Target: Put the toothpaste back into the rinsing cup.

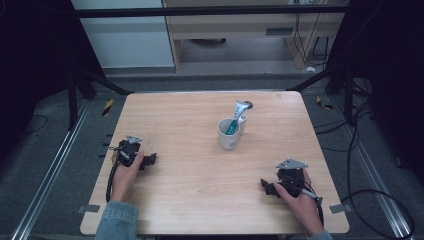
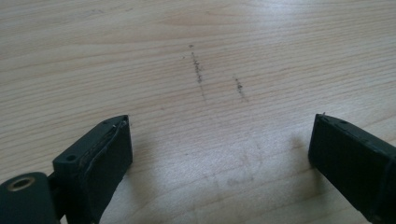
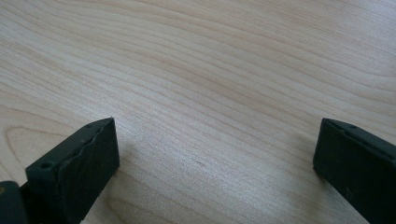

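1. A white mug (image 1: 228, 134) stands upright on the wooden table (image 1: 190, 190), a little right of centre and toward the far edge, with a teal-and-white tube (image 1: 236, 118) propped inside it.
2. The tube's long axis leans up and away toward the far right; its wide flat end sticks out above the rim, and what looks like a small dark object lies just behind that end, though it is too small to be sure.
3. The mug sits ahead of both grippers and between them; the right gripper (image 1: 268, 187) looks slightly nearer than the left gripper (image 1: 150, 160), and the tube tilts to its side.
4. Both are well apart from the mug, resting low near the front corners of the table, each in a hand.
5. Each gripper's jaws stand wide apart in its own gripper view, holding nothing, with bare wood grain between them.
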